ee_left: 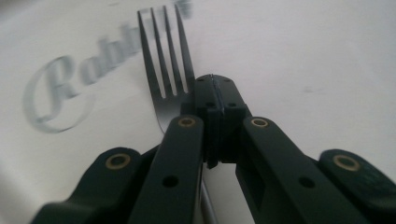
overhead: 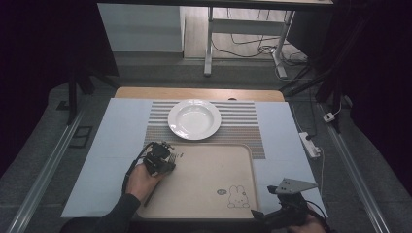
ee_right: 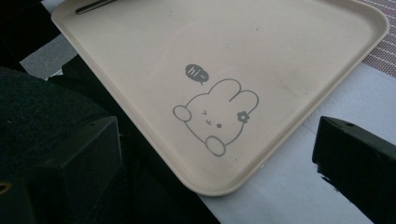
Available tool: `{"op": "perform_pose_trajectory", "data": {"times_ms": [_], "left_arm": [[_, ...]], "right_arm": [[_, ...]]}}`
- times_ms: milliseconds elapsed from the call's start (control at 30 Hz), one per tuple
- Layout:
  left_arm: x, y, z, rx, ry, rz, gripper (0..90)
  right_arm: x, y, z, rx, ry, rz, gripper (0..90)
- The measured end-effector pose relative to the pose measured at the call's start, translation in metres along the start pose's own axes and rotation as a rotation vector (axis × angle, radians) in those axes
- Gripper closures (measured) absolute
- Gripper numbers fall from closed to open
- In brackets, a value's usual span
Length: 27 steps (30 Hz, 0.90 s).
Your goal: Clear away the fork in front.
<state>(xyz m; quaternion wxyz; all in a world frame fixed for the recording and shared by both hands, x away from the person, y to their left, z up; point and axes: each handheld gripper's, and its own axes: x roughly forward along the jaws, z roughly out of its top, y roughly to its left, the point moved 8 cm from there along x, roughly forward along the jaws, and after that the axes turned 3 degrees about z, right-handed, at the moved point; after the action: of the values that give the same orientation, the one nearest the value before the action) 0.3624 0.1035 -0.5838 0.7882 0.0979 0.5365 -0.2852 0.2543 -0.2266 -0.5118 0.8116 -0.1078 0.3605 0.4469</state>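
**Fork on the tray, left tongs pressed together beside it**

From the high view, a beige tray (overhead: pixel 214 184) is seen on a pale blue table cover (overhead: pixel 114 145). A rabbit drawing (overhead: pixel 238 197) is printed near the tray's front right corner. Behind the tray, a white plate (overhead: pixel 194 119) is set on a striped mat (overhead: pixel 245 121). The left gripper (overhead: pixel 163 154) is held by a hand (overhead: pixel 142 179) over the tray's back left part. A dark fork (overhead: pixel 170 160) is seen under it, lying on the tray. The right gripper (overhead: pixel 284 204) is held low at the front right, just off the tray's corner, with a grey plate on top.

In the left gripper view, the jaws are pressed together at the tips. The fork (ee_left: pixel 166 70) is seen lying flat on the tray (ee_left: pixel 303 60), just to the left of the jaw tips, with its prongs pointing away. It cannot be told whether the fork is pinched or only touched. Grey writing (ee_left: pixel 70 88) is printed on the tray beside the prongs.

In the right gripper view, the jaws are spread wide apart, and nothing is held between them. The tray (ee_right: pixel 289 42) and its rabbit drawing (ee_right: pixel 217 116) are seen below. The end of the fork handle (ee_right: pixel 93 6) is seen at the tray's far edge.
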Motion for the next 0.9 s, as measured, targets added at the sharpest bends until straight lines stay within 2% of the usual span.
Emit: {"op": "perform_pose_trajectory", "data": {"times_ms": [100, 333, 533, 633, 733, 833, 900], "left_arm": [[-0.002, 0.010, -0.003, -0.029, 0.003, -0.003, 89.2], [-0.007, 0.027, -0.009, -0.067, 0.003, -0.001, 89.2], [-0.008, 0.029, -0.010, -0.071, 0.002, -0.010, 88.7], [-0.013, 0.029, -0.009, -0.074, -0.017, -0.008, 81.1], [-0.022, 0.027, -0.009, -0.070, -0.050, -0.035, 72.6], [-0.033, 0.026, -0.013, -0.041, -0.081, -0.040, 62.0], [-0.041, 0.025, -0.016, -0.024, -0.112, -0.059, 54.5]], "right_arm": [[0.000, 0.000, 0.000, 0.002, 0.000, 0.003, 0.9], [0.000, 0.000, 0.000, 0.004, 0.001, 0.006, 0.9], [0.001, 0.000, 0.000, 0.004, 0.005, 0.008, 1.0], [0.000, 0.000, 0.000, 0.006, 0.001, 0.008, 1.0], [0.000, 0.000, 0.000, 0.006, 0.002, 0.008, 1.0], [0.000, 0.000, 0.000, 0.005, 0.002, 0.007, 1.0], [0.000, 0.000, 0.000, 0.006, 0.002, 0.006, 1.0]]}}
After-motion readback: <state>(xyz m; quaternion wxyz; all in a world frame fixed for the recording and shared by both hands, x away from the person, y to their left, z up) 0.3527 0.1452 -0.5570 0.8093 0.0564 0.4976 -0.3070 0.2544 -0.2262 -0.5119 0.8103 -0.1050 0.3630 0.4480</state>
